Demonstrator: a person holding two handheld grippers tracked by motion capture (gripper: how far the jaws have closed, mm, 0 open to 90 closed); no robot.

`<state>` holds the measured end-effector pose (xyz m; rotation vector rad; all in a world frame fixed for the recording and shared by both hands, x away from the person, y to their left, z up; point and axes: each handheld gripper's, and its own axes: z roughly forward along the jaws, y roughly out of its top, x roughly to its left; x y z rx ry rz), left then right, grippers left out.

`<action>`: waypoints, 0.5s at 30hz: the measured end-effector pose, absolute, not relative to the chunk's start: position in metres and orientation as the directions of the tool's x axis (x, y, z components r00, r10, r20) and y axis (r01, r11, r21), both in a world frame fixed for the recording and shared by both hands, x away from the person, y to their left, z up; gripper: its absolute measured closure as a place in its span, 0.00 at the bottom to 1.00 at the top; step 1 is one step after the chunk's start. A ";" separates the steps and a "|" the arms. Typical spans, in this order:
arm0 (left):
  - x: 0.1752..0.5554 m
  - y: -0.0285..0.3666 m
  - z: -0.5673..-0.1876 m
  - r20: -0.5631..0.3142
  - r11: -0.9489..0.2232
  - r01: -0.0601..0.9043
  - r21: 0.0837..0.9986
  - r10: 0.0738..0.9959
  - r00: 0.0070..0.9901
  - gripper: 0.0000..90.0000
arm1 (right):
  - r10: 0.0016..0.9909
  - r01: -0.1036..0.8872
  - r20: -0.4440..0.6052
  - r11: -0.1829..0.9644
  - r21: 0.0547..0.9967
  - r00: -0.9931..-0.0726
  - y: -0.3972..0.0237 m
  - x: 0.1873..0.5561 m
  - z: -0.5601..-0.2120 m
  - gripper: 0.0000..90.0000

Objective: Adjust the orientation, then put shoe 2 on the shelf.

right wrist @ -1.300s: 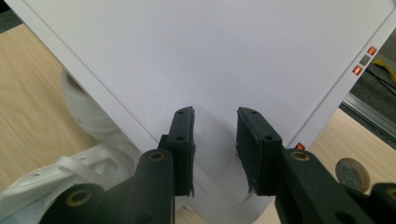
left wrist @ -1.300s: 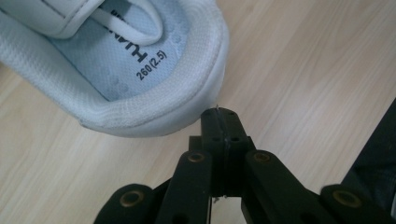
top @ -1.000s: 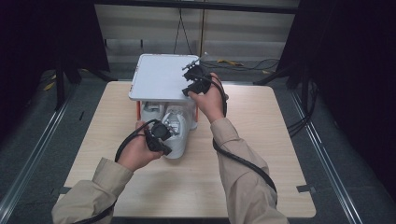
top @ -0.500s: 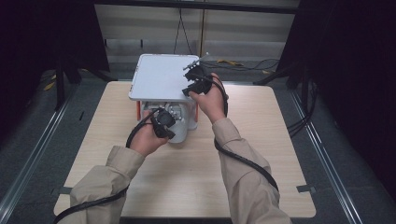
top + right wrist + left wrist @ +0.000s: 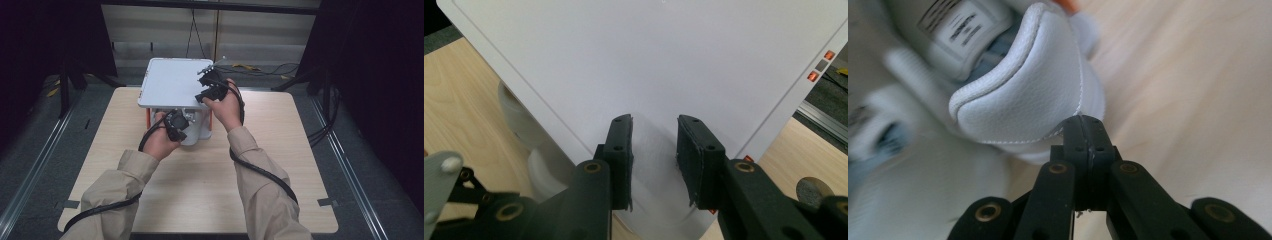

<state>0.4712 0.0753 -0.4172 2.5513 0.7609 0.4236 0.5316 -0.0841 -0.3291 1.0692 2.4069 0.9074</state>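
Note:
A white rack with a flat white top panel on orange legs stands at the table's far middle. White sneakers sit under it; one heel pokes out at the front. My left gripper is shut, and in the left gripper view its tips rest against that white sneaker's heel with nothing between the jaws. My right gripper lies over the panel's front right corner. Its jaws stand apart above the white panel, holding nothing.
The light wooden table stretches bare toward the person. A second white shoe shows blurred beside the first. Another rounded white shoe peeks from under the panel's edge. Cables trail from both grippers along the sleeves.
My left hand has moved forward and to the right toward the rack, and the white sneaker in front of it sits farther under the panel. The right hand has stayed put.

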 end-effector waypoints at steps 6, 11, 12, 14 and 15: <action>0.476 0.082 -0.421 0.114 -0.705 0.469 0.532 0.608 0.786 1.00 | 0.760 0.534 -0.046 0.497 0.684 -0.649 -0.084 0.532 -0.330 0.76; 0.481 0.083 -0.425 0.107 -0.680 0.475 0.558 0.627 0.772 1.00 | 0.762 0.534 -0.042 0.491 0.689 -0.646 -0.084 0.533 -0.330 0.76; 0.480 0.083 -0.425 0.106 -0.683 0.472 0.557 0.623 0.775 1.00 | 0.760 0.530 -0.049 0.496 0.687 -0.648 -0.084 0.533 -0.330 0.76; 0.476 0.085 -0.423 0.081 -0.673 0.481 0.562 0.624 0.777 0.99 | 0.760 0.532 -0.047 0.495 0.687 -0.648 -0.084 0.533 -0.330 0.76; 0.473 0.085 -0.421 0.060 -0.661 0.486 0.572 0.624 0.779 0.99 | 0.763 0.538 -0.041 0.492 0.684 -0.645 -0.085 0.533 -0.330 0.76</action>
